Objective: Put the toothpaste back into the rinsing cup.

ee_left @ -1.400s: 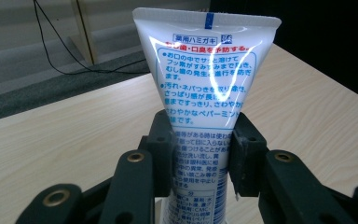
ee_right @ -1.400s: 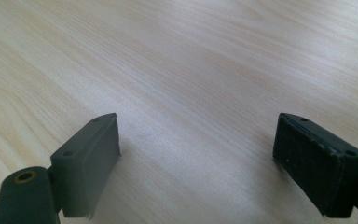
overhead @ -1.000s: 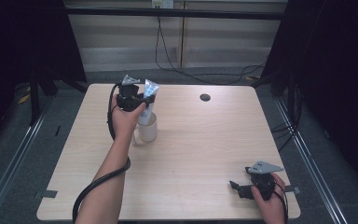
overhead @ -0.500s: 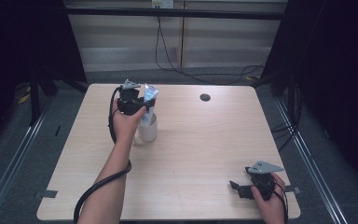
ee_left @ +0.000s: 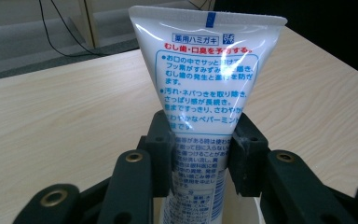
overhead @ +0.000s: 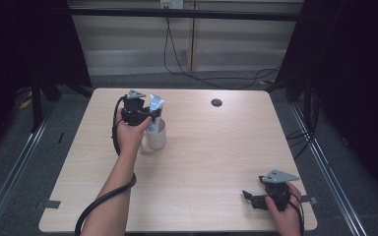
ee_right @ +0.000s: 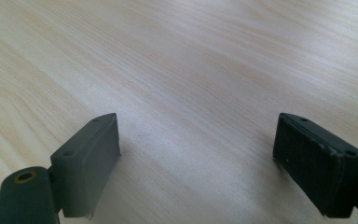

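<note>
A: Entry, bench status. Where is the tube?

B: My left claw (ee_left: 200, 154) is clamped on the tube (ee_left: 205, 88), one pad on each side of its lower half. The tube stands upright, crimped end up, cap end down in the cup (overhead: 156, 137). In the left gripper view a bit of white cup rim shows below my pads. Whether the cap rests on the cup's bottom, I cannot tell.

A: Cup location?

B: On the table (overhead: 211, 162), left of centre, toward the far side. My left hand (overhead: 128, 135) is just beside it on its left, claw body above the rim.

A: Tube markings?

B: White, blue and red print, blue tick on the crimp.

A: And your other claw?

B: Right claw (ee_right: 196, 163) is down at the near right corner of the table, well apart from the cup. Its pads stand wide apart with bare wood between them. It points left across the tabletop, low over it.

A: Anything else on the table?

B: A dark round grommet (overhead: 216, 103) at the far edge, right of the cup.
</note>
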